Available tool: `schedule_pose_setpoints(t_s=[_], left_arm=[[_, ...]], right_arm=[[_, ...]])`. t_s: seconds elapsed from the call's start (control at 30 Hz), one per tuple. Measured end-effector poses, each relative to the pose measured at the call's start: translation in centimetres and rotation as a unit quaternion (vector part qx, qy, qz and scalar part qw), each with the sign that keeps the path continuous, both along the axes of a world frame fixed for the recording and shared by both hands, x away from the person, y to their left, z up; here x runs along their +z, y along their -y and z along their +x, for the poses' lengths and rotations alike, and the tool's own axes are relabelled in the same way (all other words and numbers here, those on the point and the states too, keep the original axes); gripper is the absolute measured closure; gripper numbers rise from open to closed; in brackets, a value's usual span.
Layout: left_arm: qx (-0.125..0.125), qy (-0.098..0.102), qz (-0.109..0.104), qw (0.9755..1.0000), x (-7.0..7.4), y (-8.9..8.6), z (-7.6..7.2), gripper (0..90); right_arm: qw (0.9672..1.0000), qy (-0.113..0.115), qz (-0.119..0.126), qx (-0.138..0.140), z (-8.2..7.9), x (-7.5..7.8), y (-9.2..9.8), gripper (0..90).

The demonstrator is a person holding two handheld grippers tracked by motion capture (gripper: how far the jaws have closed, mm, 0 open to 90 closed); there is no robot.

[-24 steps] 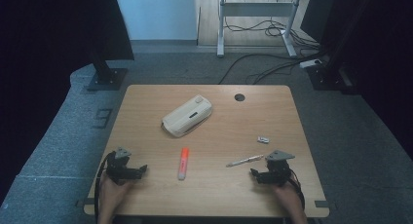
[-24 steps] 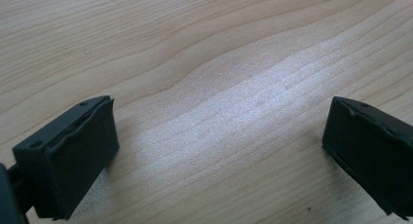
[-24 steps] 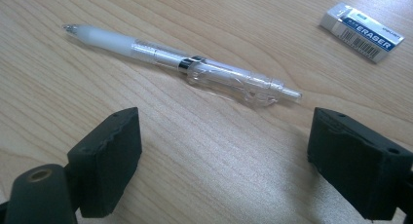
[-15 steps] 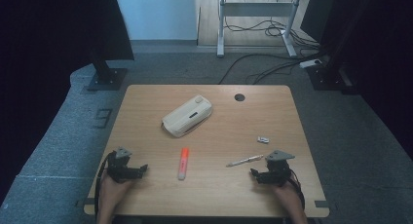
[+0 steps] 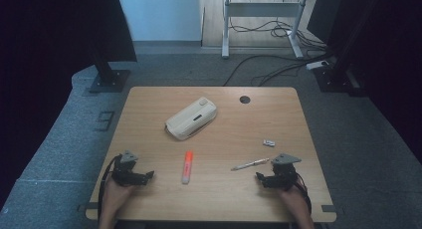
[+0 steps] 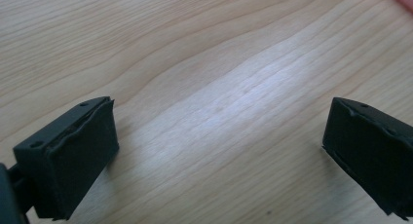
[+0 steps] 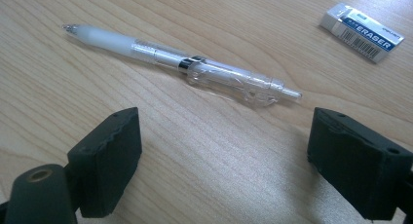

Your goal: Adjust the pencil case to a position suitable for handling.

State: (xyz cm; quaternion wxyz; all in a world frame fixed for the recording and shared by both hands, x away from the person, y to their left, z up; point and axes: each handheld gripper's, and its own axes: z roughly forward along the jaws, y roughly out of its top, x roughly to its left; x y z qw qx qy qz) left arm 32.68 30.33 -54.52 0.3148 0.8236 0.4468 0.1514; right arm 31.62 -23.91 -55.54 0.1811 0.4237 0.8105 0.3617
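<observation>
My right gripper [image 7: 221,151] stood with jaws spread before the pen [image 7: 180,63]; the round barrel could have rolled away.

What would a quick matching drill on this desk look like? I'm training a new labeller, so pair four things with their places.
1 pencil case
2 highlighter
3 pen
4 eraser

a just ahead of the right gripper
b far half of the table, near the middle
c right side, beyond the pen
d near half, between both grippers

Pairs: 1-b, 2-d, 3-a, 4-c
</observation>
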Motion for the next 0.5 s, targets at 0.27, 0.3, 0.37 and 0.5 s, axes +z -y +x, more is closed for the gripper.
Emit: schedule_pose_setpoints(t_s=[0.27, 0.3, 0.37, 0.5], left_arm=[[-0.007, 0.004, -0.018, 0.9998, 1.2, 0.7, 0.4, 0.0], [-0.009, 0.007, -0.019, 0.9998, 1.4, 0.8, 0.5, 0.0], [-0.014, 0.013, -0.021, 0.9996, 1.7, 1.1, 0.6, 0.0], [-0.026, 0.022, -0.026, 0.9991, 2.6, 1.8, 1.1, 0.0]], right_arm=[[1.0, 0.0, 0.0, 0.0, 0.0, 0.0, 0.0, 12.4], [1.0, 0.0, 0.0, 0.0, 0.0, 0.0, 0.0, 12.4], [1.0, 0.0, 0.0, 0.0, 0.0, 0.0, 0.0, 12.4], [1.0, 0.0, 0.0, 0.0, 0.0, 0.0, 0.0, 12.4]])
